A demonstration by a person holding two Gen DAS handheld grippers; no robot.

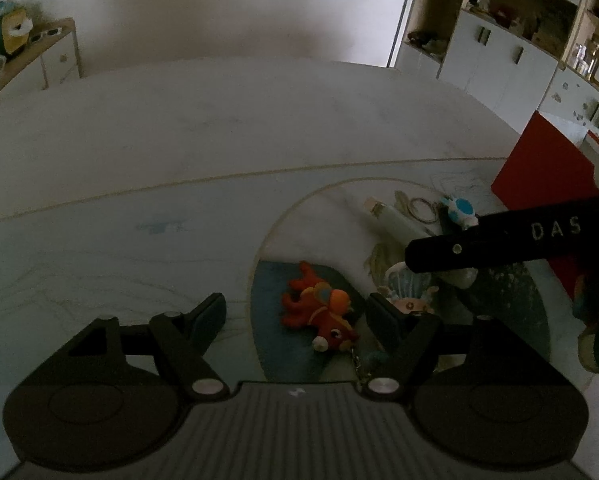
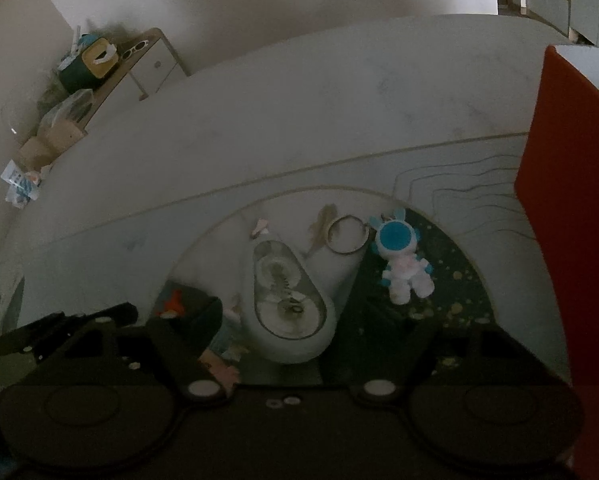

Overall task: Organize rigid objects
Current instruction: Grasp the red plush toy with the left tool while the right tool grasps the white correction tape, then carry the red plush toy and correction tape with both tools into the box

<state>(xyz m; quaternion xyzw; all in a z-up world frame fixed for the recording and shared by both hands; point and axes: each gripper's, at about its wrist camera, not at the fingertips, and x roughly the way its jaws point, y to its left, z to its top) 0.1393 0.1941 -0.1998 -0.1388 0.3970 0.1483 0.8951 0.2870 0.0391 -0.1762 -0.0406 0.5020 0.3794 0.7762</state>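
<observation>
**Both grippers over the toy cluster, nothing picked yet**

Left hand-held gripper [image 1: 297, 312]: fingers apart, straddling the orange toy [image 1: 319, 314] near the counter [image 1: 179, 140] front edge. Right hand-held gripper [image 2: 283, 344]: apart, astride the tape dispenser [image 2: 289, 300]. Astronaut keychain [image 2: 403, 264] just beyond. Likely next: close and lift. Red box [image 2: 571, 220] crowds the right; far counter open.

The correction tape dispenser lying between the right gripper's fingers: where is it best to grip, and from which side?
Grip the correction tape dispenser across its wide rounded rear body, coming from above. It lies flat with its narrow tip pointing away, and the right gripper already straddles that wide end, open.
</observation>
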